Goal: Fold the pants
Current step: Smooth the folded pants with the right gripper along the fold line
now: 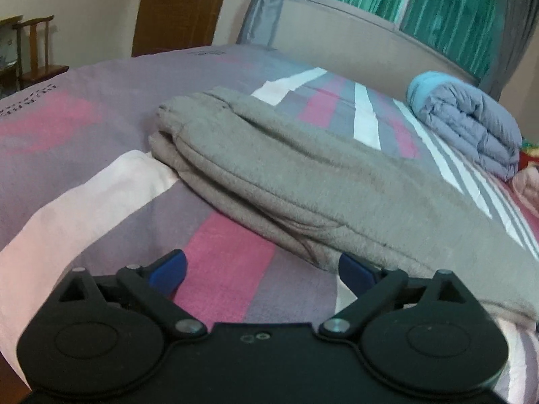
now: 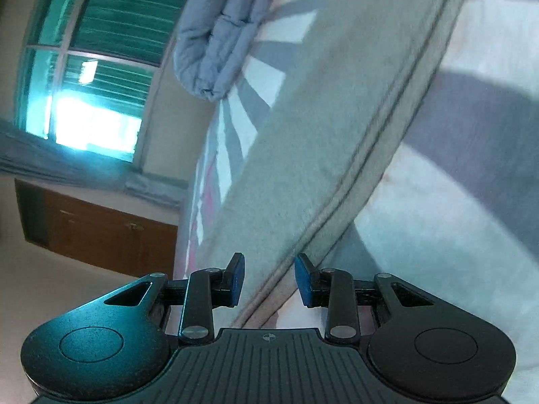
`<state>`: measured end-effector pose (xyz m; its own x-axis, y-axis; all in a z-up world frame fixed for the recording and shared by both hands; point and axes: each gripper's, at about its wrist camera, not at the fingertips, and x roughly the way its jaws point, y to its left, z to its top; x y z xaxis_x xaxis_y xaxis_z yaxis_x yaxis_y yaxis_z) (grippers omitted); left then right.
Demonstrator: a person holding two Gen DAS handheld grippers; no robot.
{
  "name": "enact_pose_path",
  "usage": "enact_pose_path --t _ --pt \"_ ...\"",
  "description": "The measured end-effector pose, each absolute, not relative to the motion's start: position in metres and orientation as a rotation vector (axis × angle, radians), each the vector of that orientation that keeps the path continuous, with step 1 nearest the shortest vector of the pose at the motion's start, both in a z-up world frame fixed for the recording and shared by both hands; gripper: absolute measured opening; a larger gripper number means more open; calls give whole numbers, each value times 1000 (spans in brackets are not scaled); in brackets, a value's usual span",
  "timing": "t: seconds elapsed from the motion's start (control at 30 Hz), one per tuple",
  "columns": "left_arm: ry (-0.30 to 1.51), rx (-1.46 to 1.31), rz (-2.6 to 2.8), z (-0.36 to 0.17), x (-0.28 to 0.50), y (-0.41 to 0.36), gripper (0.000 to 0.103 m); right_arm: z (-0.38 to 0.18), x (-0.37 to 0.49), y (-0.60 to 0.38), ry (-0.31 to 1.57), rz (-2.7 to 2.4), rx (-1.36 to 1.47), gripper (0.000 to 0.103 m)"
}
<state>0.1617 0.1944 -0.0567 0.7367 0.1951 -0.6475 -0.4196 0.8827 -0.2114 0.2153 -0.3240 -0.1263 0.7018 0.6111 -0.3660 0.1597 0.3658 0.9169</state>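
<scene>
Grey pants folded on striped bed, both grippers released.
Bed (image 1: 84,107) cover spreads beneath; pants (image 1: 276,175) lie ahead of left gripper (image 1: 262,269), jaws wide, empty. Right gripper (image 2: 269,281) partly parted, pants' layered edge between pads, untouched. Rolled quilt (image 1: 471,128) far right.

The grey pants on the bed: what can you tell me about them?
The grey pants look like soft, fleecy fabric, folded lengthwise into a long, stacked strip lying flat on the striped bedsheet. Layered edges show along the near side. Nothing grips them; the sheet alone touches them.
</scene>
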Motion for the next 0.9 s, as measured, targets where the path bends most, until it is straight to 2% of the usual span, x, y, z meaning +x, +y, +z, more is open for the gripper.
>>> enact_pose_path --t 0.13,0.17,0.2,0.23,0.4,0.53,0.6,0.7,0.73,0.87,0.9 --pt "688 -313 334 -60 163 188 92 -131 220 -325 795 325 1181 34" --pt "692 -306 332 -60 164 188 92 -130 225 -323 799 318 1162 31" --pt "694 -304 330 -61 164 187 92 -130 226 -315 805 313 1141 10" --pt "694 -305 328 -61 163 187 92 -130 225 -312 813 310 1115 6" --pt "687 -323 326 -60 161 188 92 -110 195 -322 724 374 1085 5" --pt "695 -313 329 -60 163 187 92 -135 195 -328 792 324 1090 1" --pt "688 -333 331 -59 162 189 92 -149 196 -330 807 312 1115 0" --pt "678 -351 340 -59 160 189 92 -143 189 -333 765 334 1154 2" --pt "675 -350 345 -58 160 188 92 -141 188 -332 771 327 1151 8" --pt "667 -348 366 -56 158 188 92 -146 194 -335 785 330 1200 14" --pt "667 -351 367 -56 157 189 92 -146 196 -334 783 333 1202 22"
